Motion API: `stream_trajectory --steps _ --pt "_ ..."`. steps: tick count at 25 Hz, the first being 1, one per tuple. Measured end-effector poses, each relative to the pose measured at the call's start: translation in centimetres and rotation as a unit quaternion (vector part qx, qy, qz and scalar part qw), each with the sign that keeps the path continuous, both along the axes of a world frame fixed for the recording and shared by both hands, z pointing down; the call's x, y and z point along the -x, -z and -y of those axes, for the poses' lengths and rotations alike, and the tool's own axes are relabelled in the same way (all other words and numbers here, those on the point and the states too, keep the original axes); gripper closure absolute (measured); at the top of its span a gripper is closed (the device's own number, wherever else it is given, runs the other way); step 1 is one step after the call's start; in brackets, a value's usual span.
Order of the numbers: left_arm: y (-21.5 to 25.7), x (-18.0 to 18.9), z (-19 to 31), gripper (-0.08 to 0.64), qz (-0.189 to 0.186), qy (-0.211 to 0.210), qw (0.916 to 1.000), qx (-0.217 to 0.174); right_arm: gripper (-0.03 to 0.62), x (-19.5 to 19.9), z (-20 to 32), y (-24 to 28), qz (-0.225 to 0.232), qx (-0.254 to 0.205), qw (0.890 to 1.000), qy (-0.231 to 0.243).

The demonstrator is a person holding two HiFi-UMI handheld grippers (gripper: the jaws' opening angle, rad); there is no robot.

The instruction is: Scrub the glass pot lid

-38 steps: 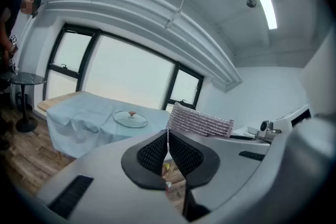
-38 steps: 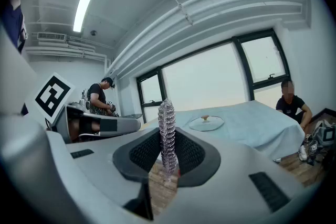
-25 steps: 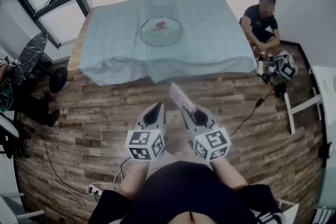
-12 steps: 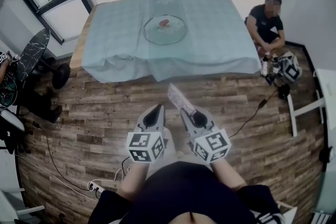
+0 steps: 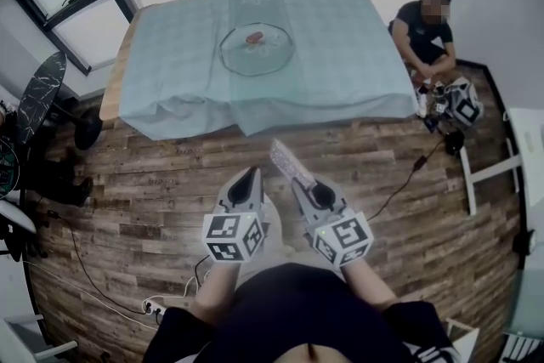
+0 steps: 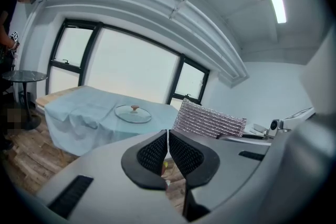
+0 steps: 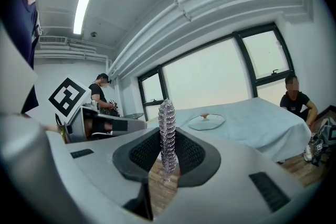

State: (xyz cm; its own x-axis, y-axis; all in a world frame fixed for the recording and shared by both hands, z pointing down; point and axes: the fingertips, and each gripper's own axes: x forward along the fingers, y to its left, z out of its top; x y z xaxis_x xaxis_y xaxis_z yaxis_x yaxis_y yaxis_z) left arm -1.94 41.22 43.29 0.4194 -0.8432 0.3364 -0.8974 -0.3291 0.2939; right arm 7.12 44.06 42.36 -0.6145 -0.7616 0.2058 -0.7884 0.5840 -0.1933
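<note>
1. Starting on the left: the left gripper (image 6: 167, 145) is hanging in front of the person's waist, over the wood floor (image 5: 170, 183). Its jaws are pressing together on nothing at all, and it's sitting well short of the table.
2. Middle: the glass pot lid (image 5: 257, 49) is lying flat, knob (image 5: 254, 36) up, on the light blue tablecloth (image 5: 357, 72). It's sitting toward the far half of the table, well apart from both grippers.
   - Handling guess: it's looking like stiff, fairly weighty glass, slick on the dome and breakable if it's going over the edge.
   - The cloth under it is looking loose and wrinkly, so I'm expecting the lid to be skating around once it's getting rubbed.
   - I'd be grabbing the knob with the free gripper, since that's the only part sticking up that jaws could close round. The rim is lying flush on the cloth and looks hard to get under.
3. Right: the right gripper (image 7: 168, 155) is pinching a silvery mesh scrubber (image 7: 167, 123) between its pads, with most of it sticking up past the jaw tips. It's looking light and floppy, so I'm guessing it'll be folding over under pressure. Laying it flat on the glass should be working better than poking edge-on.
</note>
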Motion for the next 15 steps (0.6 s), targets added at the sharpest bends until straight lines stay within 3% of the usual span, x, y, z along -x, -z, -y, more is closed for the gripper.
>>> stream_trajectory --steps 15 --pt "0.2 2.5 9.8 0.548 -0.002 -0.011 0.9999 0.002 0.511 2.3 10.4 0.5 0.002 0.007 1.000 -0.028"
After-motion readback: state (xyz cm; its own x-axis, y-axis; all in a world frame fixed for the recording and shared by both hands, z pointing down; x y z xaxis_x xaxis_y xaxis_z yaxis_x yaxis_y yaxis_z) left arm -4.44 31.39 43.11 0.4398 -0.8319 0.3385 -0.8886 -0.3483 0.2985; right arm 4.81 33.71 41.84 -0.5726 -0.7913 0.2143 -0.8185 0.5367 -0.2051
